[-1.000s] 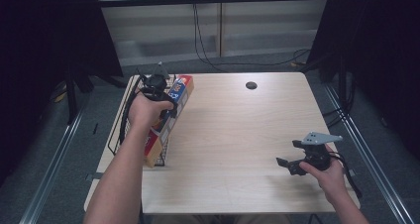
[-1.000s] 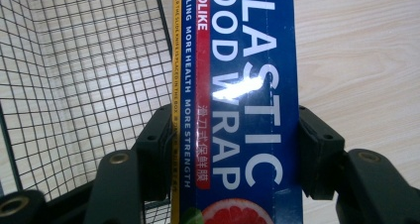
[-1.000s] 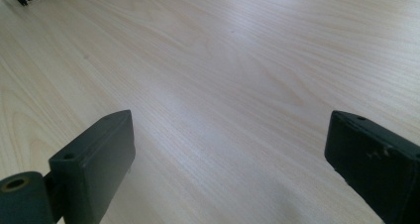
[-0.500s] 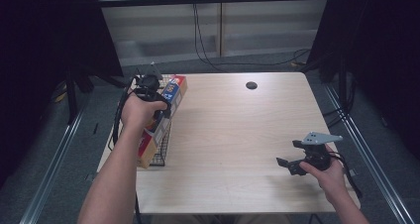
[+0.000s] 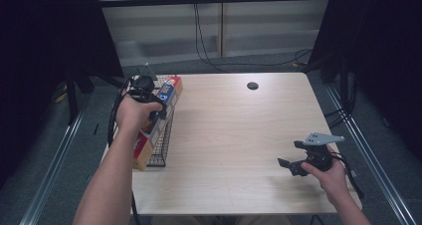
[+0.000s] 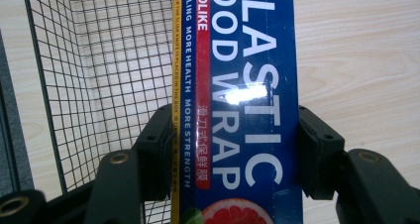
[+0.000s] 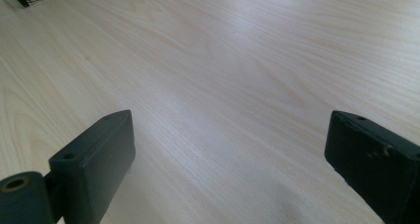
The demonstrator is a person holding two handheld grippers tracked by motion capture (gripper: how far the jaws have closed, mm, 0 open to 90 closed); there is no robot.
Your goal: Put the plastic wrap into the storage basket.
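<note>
Both pads of left gripper (image 6: pixel 233 154) clamping food wrap box (image 6: pixel 242 85), wire basket (image 6: pixel 99 85) beside

blue box (image 6: pixel 242 110): "plastic food wrap", "dolike", "more health more strength".

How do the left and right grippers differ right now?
The left gripper is shut on the plastic food wrap box; the right gripper stands open, with nothing between its jaws. The left is over the wire basket at the table's edge, the right over bare table. Both have black jaws.
</note>
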